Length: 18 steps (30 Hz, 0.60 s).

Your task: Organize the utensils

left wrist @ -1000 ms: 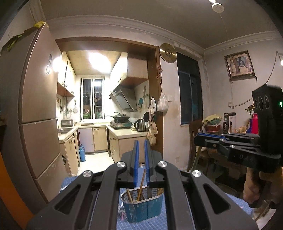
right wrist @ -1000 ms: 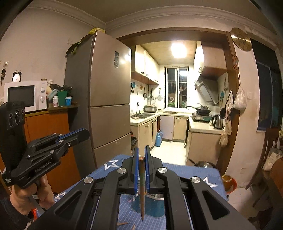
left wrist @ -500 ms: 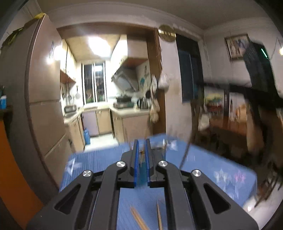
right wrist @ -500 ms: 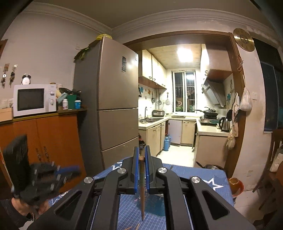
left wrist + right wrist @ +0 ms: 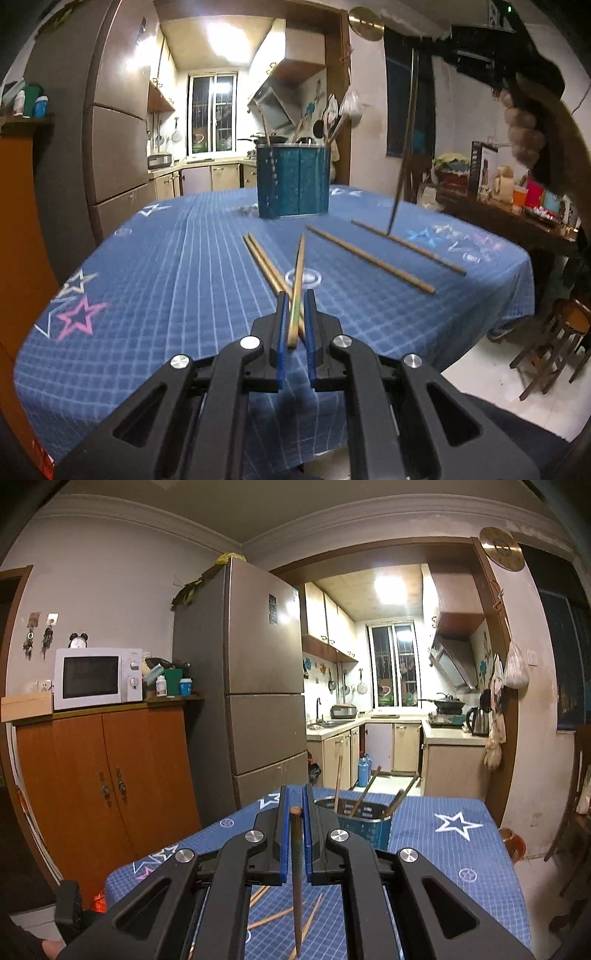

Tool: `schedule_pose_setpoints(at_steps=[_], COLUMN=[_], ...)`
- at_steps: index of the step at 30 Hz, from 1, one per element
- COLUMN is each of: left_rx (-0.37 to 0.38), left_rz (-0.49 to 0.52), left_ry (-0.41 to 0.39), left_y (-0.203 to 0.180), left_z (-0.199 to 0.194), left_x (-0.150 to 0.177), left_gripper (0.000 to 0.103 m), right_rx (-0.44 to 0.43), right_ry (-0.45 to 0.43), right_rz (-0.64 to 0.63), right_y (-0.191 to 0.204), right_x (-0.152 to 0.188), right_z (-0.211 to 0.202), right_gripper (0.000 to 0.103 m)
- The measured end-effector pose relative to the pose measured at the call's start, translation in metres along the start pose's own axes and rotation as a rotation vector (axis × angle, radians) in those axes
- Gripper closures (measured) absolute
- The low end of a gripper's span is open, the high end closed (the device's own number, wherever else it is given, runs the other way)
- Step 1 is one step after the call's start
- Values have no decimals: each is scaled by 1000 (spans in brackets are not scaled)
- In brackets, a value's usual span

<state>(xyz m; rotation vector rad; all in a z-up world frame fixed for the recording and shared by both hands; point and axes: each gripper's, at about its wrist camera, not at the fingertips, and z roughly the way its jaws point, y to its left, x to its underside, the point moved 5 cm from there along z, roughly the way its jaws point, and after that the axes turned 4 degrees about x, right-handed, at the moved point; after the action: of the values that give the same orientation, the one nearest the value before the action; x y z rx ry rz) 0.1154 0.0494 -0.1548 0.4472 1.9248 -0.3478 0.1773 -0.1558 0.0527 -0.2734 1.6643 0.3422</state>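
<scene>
A blue utensil holder with several chopsticks and spoons stands mid-table. Loose wooden chopsticks lie in front of it: a pair, two single ones, and one crossing the pair. My left gripper is low over the cloth and shut. The crossing chopstick's near end shows in the slit between its pads. My right gripper is higher up and shut on a dark chopstick. That chopstick hangs straight down, tip by the rightmost loose one.
The table has a blue checked cloth with stars. A fridge and an orange cabinet with a microwave stand to the left. A cluttered side table and a wooden stool are to the right.
My left gripper has dropped from high above the holder to just over the loose chopsticks near the table's front. My right gripper has sunk a little, still gripping its hanging chopstick.
</scene>
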Motion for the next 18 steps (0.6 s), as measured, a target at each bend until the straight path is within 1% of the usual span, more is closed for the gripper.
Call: schedule_pose_setpoints(at_steps=[2,6,9,10,11,13,15,16,18], left_rx=[4,12,-3,-9,-13,-24,-24,-22,-19], left_rz=[-13,-18,-24,-32,-35,-37,-18,-12,-18], left_ry=[-9,5,4,-1,-4,-13,-17,-15,-9], left_y=[1,-3,-1,1,2,2,-2,-4,-4], left_z=[1,5,6,4,4,3,1,2,4], left_x=[2,10,10,9,8,6,6,7,8], left_gripper=[96,96,96,95,91,64,51,49,49], right_rx=[2,3,-3,-7,-10,-17,-20,-21,-20], right_ry=[11,28,31,31,32,37,42,43,43], right_rz=[-4,-10,-14,-17,-21,-28,-32,-33,-34], right_y=[1,3,5,7,8,11,13,14,14], right_x=[5,10,10,10,10,12,13,13,13], right_z=[1,6,9,10,11,12,14,14,14], right_gripper=[95,95,95,95,95,95,95,95,95])
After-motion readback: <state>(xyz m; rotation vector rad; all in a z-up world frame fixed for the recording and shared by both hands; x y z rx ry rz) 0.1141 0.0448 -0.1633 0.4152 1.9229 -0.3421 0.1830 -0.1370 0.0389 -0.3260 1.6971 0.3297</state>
